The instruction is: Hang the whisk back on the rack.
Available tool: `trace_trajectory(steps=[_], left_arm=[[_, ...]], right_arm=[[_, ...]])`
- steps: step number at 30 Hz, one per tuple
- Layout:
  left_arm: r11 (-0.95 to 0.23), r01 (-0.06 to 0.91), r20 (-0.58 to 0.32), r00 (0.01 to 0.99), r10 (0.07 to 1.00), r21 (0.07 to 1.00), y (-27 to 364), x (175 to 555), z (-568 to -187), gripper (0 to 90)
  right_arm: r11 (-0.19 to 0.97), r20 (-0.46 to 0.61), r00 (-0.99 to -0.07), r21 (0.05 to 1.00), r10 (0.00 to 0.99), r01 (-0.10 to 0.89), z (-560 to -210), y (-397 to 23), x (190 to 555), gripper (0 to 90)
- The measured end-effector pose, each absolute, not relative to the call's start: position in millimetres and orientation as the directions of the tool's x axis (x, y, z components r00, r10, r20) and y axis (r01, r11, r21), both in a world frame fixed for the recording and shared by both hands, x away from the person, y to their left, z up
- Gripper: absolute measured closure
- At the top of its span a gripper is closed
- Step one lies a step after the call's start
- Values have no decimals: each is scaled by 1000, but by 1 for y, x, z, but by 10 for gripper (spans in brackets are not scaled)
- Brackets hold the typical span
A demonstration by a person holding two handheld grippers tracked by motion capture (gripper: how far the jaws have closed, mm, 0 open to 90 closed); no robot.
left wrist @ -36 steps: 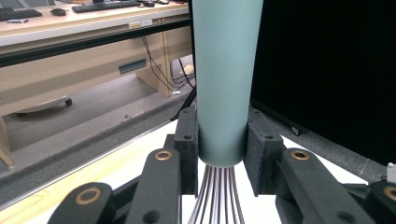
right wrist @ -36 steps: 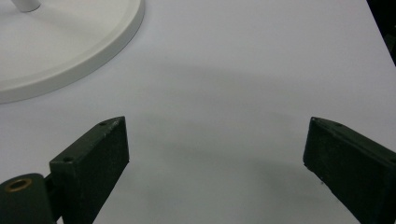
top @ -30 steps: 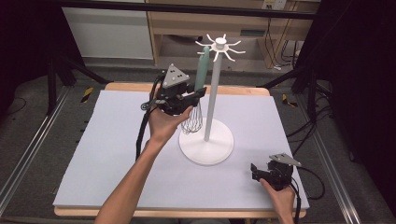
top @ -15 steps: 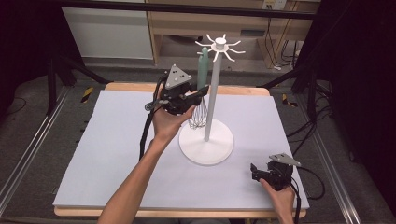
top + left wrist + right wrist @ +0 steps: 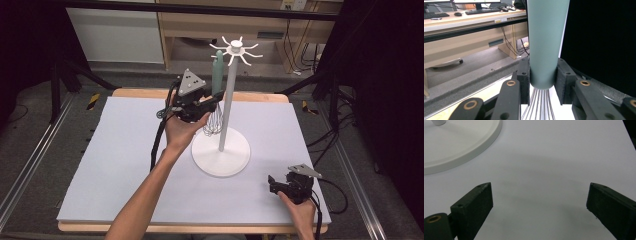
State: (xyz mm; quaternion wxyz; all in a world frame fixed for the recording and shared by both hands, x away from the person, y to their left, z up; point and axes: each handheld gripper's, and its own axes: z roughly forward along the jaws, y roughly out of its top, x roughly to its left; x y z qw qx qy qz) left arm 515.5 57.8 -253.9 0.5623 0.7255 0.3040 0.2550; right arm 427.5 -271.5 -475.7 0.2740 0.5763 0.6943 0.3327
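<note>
A whisk with a pale green handle (image 5: 218, 70) stands upright, its wire loops (image 5: 213, 124) hanging down beside the pole of a white hook stand (image 5: 227, 100). My left gripper (image 5: 216, 98) is shut on the lower end of the handle (image 5: 546, 37), and both black pads (image 5: 524, 80) press against its sides. The top of the handle sits just below and left of the stand's ring of hooks (image 5: 235, 48). My right gripper (image 5: 272, 183) rests near the front right corner of the table, open, with bare table between its jaws (image 5: 539, 200).
The stand's round white base (image 5: 221, 152) sits mid-table, and its rim (image 5: 461, 140) lies ahead of the right gripper. A pale mat (image 5: 110, 165) covers the wooden table. Black cables trail from both grippers. A wooden bench (image 5: 200, 30) stands behind the table.
The left gripper has carried the whisk slightly up and to the right, closer to the stand's pole. The right gripper has not moved.
</note>
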Motion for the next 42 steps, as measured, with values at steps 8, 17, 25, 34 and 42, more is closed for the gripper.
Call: trace_trajectory(steps=[8, 17, 25, 34, 42], left_arm=[[-205, 150, 46, 689, 724, 967, 62, 513, -261, 597], [-224, 143, 63, 698, 713, 964, 82, 500, -271, 495], [-223, 164, 42, 709, 704, 961, 94, 489, -283, 430], [-221, 193, 23, 701, 713, 956, 110, 478, -305, 395], [-221, 238, -2, 684, 730, 946, 127, 474, -336, 380]], right_arm=[[108, 8, -181, 778, 984, 619, -476, -272, 427, 74], [111, 4, -181, 775, 983, 622, -477, -273, 427, 73], [112, 1, -178, 774, 984, 623, -478, -273, 427, 73], [106, 4, -172, 772, 985, 627, -478, -272, 426, 73], [114, -2, -177, 771, 984, 626, -478, -272, 427, 73]])
